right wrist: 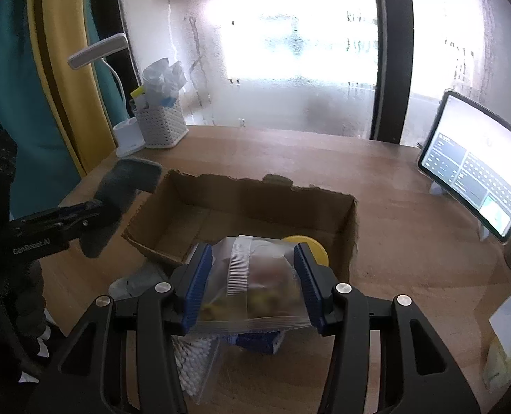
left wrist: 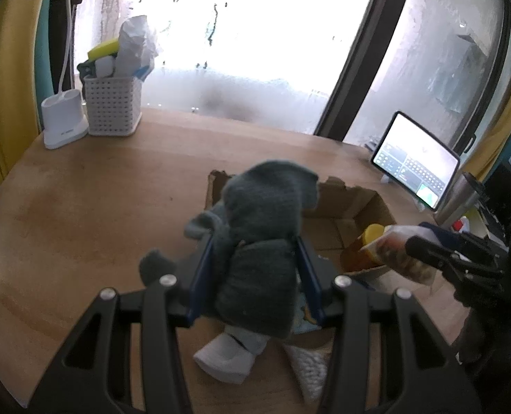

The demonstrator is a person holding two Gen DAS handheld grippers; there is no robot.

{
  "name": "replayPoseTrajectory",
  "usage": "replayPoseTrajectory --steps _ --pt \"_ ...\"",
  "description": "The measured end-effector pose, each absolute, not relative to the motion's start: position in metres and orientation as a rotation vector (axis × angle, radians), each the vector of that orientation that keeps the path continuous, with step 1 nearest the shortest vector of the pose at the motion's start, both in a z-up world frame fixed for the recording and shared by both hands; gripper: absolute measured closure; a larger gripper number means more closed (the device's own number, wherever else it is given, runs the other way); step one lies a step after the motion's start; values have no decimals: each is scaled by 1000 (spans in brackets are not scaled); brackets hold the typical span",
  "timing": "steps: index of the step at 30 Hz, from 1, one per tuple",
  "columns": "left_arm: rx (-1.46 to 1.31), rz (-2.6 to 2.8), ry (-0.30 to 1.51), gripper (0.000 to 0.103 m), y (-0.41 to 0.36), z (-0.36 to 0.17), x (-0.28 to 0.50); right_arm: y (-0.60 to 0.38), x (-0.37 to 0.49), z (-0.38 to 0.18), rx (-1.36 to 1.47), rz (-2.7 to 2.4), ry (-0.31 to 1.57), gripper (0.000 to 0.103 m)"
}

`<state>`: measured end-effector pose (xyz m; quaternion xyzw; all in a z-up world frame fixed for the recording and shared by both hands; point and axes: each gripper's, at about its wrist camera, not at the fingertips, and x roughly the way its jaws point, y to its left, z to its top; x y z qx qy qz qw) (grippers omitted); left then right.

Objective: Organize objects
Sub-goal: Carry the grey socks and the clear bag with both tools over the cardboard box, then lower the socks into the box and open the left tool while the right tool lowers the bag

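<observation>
You are carrying two loads at once, and both are heading for the same box [right wrist: 241, 207] on the surface [right wrist: 393, 241]. Your left gripper [left wrist: 255, 276] is holding a grey cloth [left wrist: 262, 227], its jaws pinched narrow on the bundle; the cloth's long axis is running along the fingers, with the free end flopping forward at 12 o'clock. In the left wrist view the box [left wrist: 352, 203] is lying beyond and to about 1 o'clock of those jaws, so the cloth is sitting short of the near-left corner, not over the opening.

Your right gripper [right wrist: 252, 283] is clamping a clear zip bag [right wrist: 255, 276] across its width, jaws narrow on it, seal strip running side to side nearest the camera. Here the box is lying straight ahead at 12 o'clock, and the bag is already overlapping the near wall, beside a yellow lid [right wrist: 307, 245] that seems to be resting inside.

Judging from this, the right hand is the nearer one; the left one is needing a shift toward 1 o'clock before release.
</observation>
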<state>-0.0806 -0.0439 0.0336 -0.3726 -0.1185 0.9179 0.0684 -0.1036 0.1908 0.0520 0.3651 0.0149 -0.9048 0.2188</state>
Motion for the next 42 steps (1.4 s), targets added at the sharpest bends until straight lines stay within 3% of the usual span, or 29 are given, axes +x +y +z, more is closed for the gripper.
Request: replayPoseTrajectory --steps 42 --pt "-1267 2733 -207 53 -20 2 -145 161 -180 16 1099 -2429 43 51"
